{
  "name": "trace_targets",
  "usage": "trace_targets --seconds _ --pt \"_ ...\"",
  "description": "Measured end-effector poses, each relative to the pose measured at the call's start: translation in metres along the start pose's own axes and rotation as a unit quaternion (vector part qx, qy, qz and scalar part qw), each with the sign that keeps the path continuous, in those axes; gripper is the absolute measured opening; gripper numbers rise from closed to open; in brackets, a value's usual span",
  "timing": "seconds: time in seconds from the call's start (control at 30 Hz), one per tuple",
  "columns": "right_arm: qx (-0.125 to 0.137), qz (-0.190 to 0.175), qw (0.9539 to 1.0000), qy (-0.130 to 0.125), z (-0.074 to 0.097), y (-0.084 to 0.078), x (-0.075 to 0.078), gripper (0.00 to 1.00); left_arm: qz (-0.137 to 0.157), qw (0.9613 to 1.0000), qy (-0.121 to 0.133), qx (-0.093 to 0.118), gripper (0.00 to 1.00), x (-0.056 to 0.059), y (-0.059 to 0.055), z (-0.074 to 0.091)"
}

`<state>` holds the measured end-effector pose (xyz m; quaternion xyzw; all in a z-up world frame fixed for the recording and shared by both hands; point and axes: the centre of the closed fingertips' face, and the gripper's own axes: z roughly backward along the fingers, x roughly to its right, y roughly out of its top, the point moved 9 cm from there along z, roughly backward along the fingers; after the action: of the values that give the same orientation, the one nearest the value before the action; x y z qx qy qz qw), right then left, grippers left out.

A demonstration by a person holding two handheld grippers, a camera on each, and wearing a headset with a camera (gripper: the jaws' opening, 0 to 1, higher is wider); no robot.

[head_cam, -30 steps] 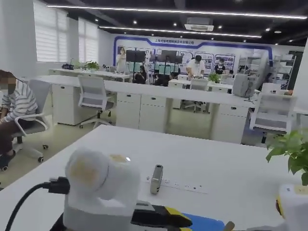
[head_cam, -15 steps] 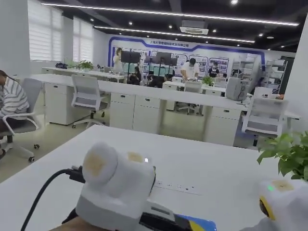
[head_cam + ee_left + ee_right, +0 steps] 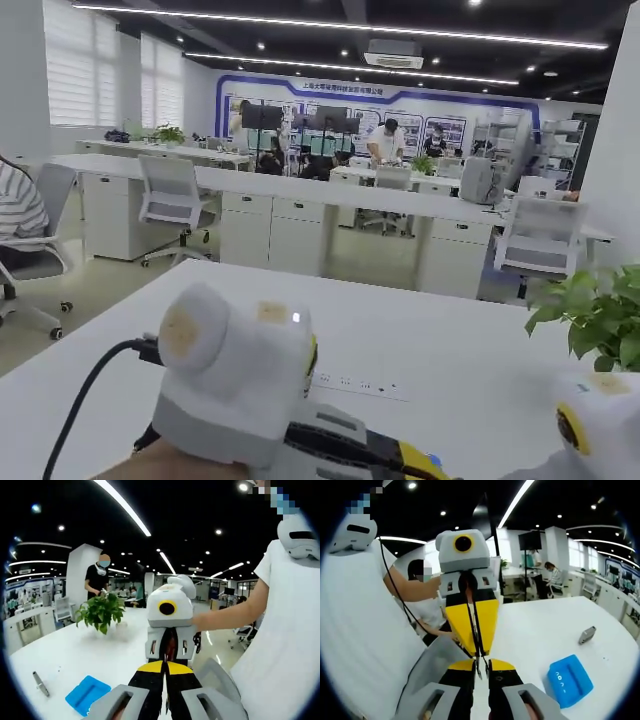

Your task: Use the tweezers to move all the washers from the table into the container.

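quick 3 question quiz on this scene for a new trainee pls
1. True or false: the blue rectangular plastic container lies on the white table.
2. The left gripper and right gripper are: A) side by side B) pointing at each other C) stacked.
3. Fill in: the thin dark tweezers reach from the left gripper to the right gripper's ____.
Key: 1 true; 2 B; 3 jaws.

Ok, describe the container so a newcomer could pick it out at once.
Find the white table with the potted plant on it. On its top lies the container, a flat rectangular tray. It is bright blue, while the small bar beside it is grey metal.
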<state>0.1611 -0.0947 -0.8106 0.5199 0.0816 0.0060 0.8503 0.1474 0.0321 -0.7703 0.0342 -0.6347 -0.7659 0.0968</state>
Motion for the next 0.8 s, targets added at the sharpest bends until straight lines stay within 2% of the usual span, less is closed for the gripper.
trace_targets --seconds 0.03,0.17,0.27,0.37,0.53,0.63,0.7,0.73,0.8 --pt "0.006 -0.001 1.0000 0.001 0.001 0.000 0.000 0.06 -0.003 1.0000 0.001 -0.007 0.00 -0.001 0.000 0.001" --pt "0.029 -0.022 0.9993 -0.002 0.005 -0.002 0.004 0.09 -0.004 1.0000 0.002 -0.004 0.00 -0.004 0.000 0.005" --pt "0.013 -0.022 0.9997 -0.003 0.003 -0.007 0.003 0.14 -0.002 1.0000 0.001 0.008 0.00 -0.004 0.004 0.007" --pt "0.028 -0.026 0.9992 -0.006 0.001 -0.008 0.004 0.12 0.000 0.9999 -0.004 0.011 0.00 -0.004 0.005 0.007" --pt "0.036 -0.028 0.9990 0.003 -0.002 -0.010 0.005 0.08 0.001 0.9997 -0.006 0.022 0.00 -0.004 0.007 0.007" --pt "0.044 -0.030 0.9985 0.009 -0.002 -0.011 0.005 0.06 0.003 0.9997 -0.006 0.022 0.00 -0.006 0.007 0.009" --pt "0.037 -0.024 0.9990 0.004 -0.001 -0.013 0.007 0.04 0.005 0.9999 0.002 0.015 0.00 -0.008 0.005 0.012" --pt "0.025 -0.016 0.9995 -0.009 0.001 -0.015 0.010 0.04 0.006 0.9999 0.013 0.005 0.00 -0.011 0.002 0.014" --pt "0.011 -0.011 0.9998 -0.014 0.002 -0.017 0.013 0.04 0.005 0.9998 0.018 -0.005 0.00 -0.014 -0.002 0.017"
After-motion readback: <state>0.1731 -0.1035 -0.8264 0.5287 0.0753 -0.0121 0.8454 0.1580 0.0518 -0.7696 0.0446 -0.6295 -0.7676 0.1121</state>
